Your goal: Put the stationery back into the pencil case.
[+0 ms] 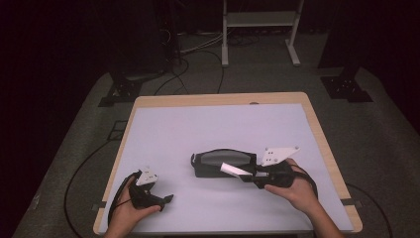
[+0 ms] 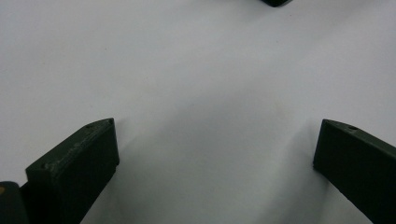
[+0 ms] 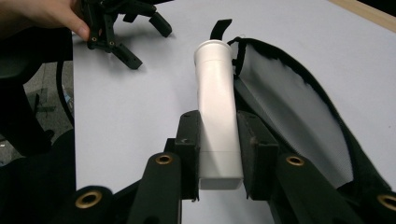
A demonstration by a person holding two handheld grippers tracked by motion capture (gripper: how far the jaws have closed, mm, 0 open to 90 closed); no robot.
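1. Table (image 1: 317, 124) with a pale lavender top and a wooden edge, seen from above in a dark room; cables trail on the grey floor around it.
2. The person's right hand (image 1: 297, 191) holds the right gripper (image 1: 252, 174) at the near right of the table, pointing left.
3. Its jaws are closed around a white tube (image 3: 215, 112), gripping it near its flat crimped end; the round capped end points away from the gripper.
4. A black pouch (image 1: 223, 162) with a grey mesh panel lies at the table's middle, just left of the right gripper. The tube lies along its near edge, apparently just outside the opening.
5. The person's left hand (image 1: 131, 206) holds the left gripper (image 1: 166, 200) at the near left, well apart from the pouch.
6. In the left gripper view, its jaws stand wide apart over bare tabletop, with nothing between them.
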